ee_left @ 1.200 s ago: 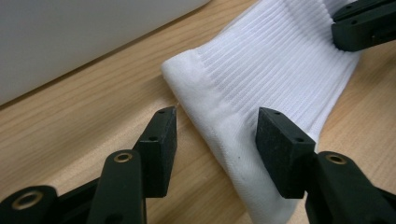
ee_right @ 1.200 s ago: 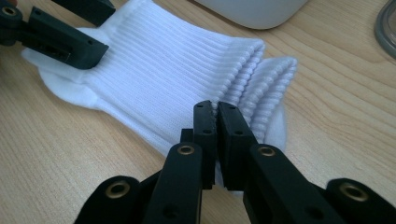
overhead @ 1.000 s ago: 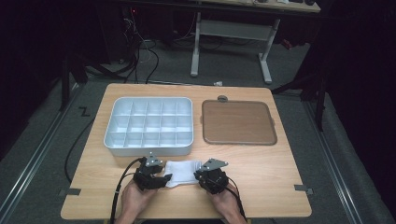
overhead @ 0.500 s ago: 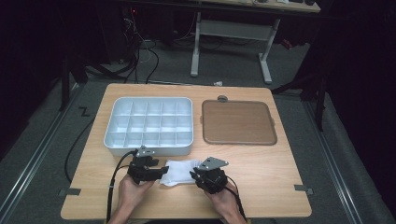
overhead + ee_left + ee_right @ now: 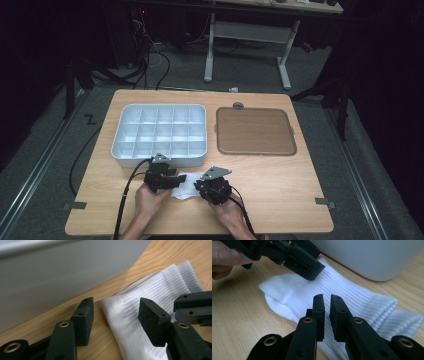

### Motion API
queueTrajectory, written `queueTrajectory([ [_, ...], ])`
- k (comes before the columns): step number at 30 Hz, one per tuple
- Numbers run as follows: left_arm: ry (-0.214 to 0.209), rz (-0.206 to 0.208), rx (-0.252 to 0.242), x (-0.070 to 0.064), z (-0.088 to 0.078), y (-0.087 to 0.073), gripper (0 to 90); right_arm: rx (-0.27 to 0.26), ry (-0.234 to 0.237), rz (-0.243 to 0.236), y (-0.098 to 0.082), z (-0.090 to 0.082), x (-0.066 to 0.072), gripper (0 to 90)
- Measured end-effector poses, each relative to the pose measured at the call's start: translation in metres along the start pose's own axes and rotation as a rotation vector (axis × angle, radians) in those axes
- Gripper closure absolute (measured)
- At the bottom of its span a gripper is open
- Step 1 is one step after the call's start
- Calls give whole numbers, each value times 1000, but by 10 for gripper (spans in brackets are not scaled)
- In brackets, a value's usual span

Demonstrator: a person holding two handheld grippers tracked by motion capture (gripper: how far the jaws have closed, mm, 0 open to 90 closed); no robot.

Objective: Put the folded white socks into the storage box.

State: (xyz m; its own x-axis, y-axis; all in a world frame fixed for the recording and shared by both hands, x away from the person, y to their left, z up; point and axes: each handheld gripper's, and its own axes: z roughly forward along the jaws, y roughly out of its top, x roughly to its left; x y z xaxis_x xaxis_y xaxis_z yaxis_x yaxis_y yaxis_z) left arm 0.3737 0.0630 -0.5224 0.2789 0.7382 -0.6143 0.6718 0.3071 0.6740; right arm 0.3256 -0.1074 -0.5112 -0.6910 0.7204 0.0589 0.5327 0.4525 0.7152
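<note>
Both tools cover much of the white sock [image 5: 186, 184] between them.

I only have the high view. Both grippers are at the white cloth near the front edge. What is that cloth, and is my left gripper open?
Observer: It is a ribbed white sock. The left gripper is open, its jaws either side of the sock's edge.
Operator: And the right one?
Observer: The right gripper has its jaws almost together, a thin gap between them, over the sock's middle. I cannot tell whether they pinch any fabric.
Operator: How does the sock lie by the grey tray?
Observer: Its ribbed cuff lies close beside the tray's rounded corner.
</note>
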Motion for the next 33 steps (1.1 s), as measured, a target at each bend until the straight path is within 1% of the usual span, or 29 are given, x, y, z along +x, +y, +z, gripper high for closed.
queueTrajectory([
  [6,14,23,16,1,4,-5,514,5,-5,13,-6,4,-4,830],
  [7,13,36,19,1,4,-5,519,4,-5,12,-6,4,-5,830],
  [10,12,30,18,0,4,-6,537,5,-6,6,-8,5,-5,832],
  [11,10,36,20,0,4,-6,547,9,-7,4,-8,5,-5,832],
  [13,6,37,21,-1,4,-7,574,11,-4,-2,-9,5,-5,833],
  [15,0,49,24,-1,4,-9,619,15,0,-5,-9,5,-5,833],
  [18,-14,36,24,-1,3,-9,667,10,6,-12,-10,5,-6,833],
  [19,-19,31,26,0,3,-9,681,9,8,-7,-11,5,-6,833],
  [23,-36,35,24,-1,1,-10,762,1,12,-3,-12,5,-7,834],
  [24,-39,36,24,-1,0,-9,794,4,8,-8,-12,5,-7,834],
  [27,-55,24,21,0,-2,-8,816,4,8,-10,-12,5,-7,834],
  [30,-61,26,22,0,-4,-7,828,3,12,-6,-12,5,-7,834],
  [31,-65,18,19,0,-5,-7,832,6,33,10,-12,4,-8,834],
  [33,-71,14,19,-1,-6,-7,833,7,36,14,-12,4,-8,835],
])
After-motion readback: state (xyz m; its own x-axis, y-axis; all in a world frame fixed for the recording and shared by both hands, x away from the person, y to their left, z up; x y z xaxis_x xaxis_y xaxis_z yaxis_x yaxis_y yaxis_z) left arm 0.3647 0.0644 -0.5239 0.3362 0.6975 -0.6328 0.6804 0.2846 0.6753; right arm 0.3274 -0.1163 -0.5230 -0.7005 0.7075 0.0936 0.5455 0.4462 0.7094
